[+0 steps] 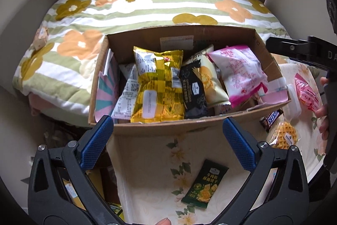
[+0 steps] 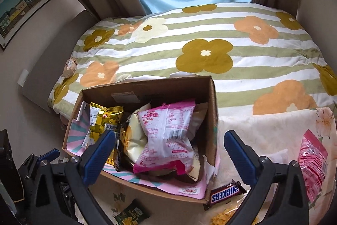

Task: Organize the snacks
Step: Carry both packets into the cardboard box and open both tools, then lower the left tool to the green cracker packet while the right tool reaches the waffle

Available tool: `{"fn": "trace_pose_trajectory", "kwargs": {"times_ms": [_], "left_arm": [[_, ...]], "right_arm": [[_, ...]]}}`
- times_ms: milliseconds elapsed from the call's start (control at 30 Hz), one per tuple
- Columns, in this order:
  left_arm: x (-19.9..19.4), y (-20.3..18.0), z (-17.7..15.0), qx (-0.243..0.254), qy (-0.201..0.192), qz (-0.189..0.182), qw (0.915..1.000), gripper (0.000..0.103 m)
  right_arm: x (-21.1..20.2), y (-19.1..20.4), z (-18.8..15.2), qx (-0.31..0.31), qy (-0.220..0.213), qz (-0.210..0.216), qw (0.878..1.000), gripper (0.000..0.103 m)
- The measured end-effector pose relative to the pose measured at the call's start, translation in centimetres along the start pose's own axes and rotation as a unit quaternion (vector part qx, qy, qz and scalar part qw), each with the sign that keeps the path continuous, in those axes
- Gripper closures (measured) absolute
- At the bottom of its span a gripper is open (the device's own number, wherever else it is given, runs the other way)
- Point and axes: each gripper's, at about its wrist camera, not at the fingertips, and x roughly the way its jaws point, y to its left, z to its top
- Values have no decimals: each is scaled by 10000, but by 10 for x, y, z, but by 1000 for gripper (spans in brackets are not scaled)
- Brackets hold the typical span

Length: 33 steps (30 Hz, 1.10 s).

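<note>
The left gripper (image 1: 167, 136) stands wide open with nothing between its blue pads, hovering in the lower part of the left wrist view just before the near wall of a cardboard box (image 1: 160, 127). The box sits at the centre of that frame, packed with upright snack packets: a gold packet (image 1: 159, 85) left of centre, a black packet (image 1: 192, 88) beside it, a cream packet (image 1: 210, 81) next, and a pink-and-white packet (image 1: 238, 69) toward the right. On the floral cloth (image 1: 147, 161) below the box lies a dark green cracker packet (image 1: 203, 183), between the gripper's arms but apart from the pads. At the right edge of the frame a Snickers bar (image 1: 271, 119) lies just beside the box's corner, touching a waffle packet (image 1: 284, 137), with a pink wrapped snack (image 1: 306, 94) further right.

The right gripper (image 2: 169, 153) is likewise spread wide and empty, held over the near right corner of the box in the lower middle of the right wrist view. Behind the box lies a flowered, striped quilt (image 2: 210, 35) on a bed.
</note>
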Motion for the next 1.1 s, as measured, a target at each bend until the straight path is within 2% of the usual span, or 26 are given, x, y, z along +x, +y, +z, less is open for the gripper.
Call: {"fn": "trace_pose_trajectory", "kwargs": {"times_ms": [200, 367, 633, 833, 933, 1100], "left_arm": [[-11, -11, -9, 20, -17, -102, 9999, 0], [-28, -31, -15, 228, -82, -167, 9996, 0], [-47, -67, -27, 447, -200, -399, 9980, 0], [-55, -80, -44, 411, -201, -238, 9987, 0], [-57, -82, -54, 323, -197, -103, 9992, 0], [-53, -79, -76, 183, -145, 35, 9997, 0]], "right_arm": [[-27, -11, -14, -5, -18, -104, 9999, 0], [-60, -24, -30, 69, -113, -163, 9998, 0], [-114, -60, -54, 150, -330, -464, 9983, 0], [-134, -83, -71, 56, -316, -472, 9984, 0], [-135, -98, -83, 81, -236, -305, 9992, 0], [-124, -109, -107, -307, -158, -302, 9989, 0]]}}
